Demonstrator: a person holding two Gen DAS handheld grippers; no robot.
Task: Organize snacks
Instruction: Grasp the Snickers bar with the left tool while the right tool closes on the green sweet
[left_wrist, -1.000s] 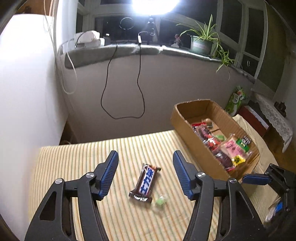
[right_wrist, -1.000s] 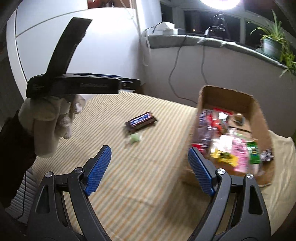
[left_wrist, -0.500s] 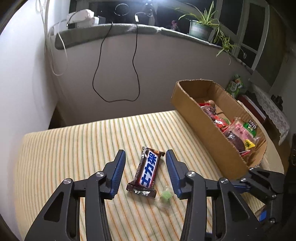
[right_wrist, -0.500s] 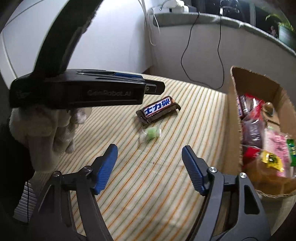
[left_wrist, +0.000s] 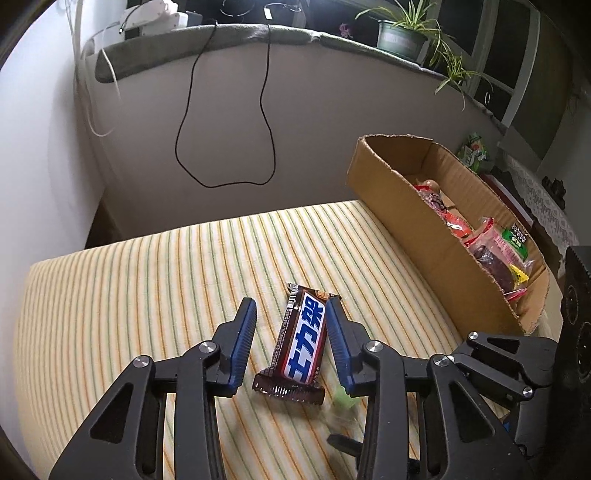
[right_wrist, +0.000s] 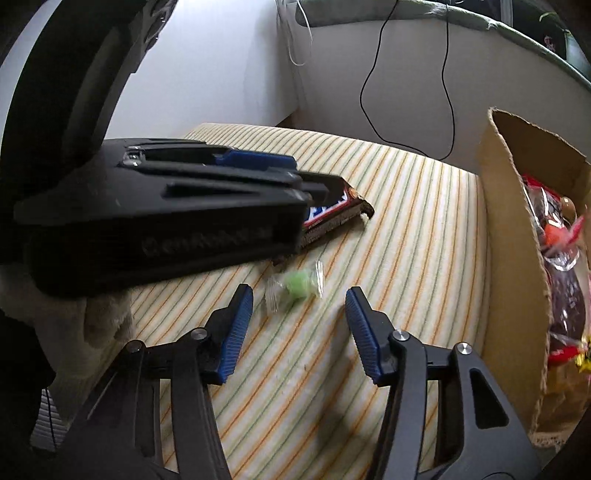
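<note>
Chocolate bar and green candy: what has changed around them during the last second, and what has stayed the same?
The left gripper came down around the chocolate bar, jaws closing; one pad touches, no grip yet. The right gripper approached the green candy, jaws also closing. Bar, candy and cardboard box stayed in place.

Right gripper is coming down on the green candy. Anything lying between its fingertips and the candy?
No. In the right wrist view only bare striped cloth separates the right gripper from the green candy; its jaws have just been closing, not yet touching it.

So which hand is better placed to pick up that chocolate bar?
Left. The left gripper already straddles the chocolate bar, its jaws closing in. The right gripper lines up with the green candy instead.
</note>
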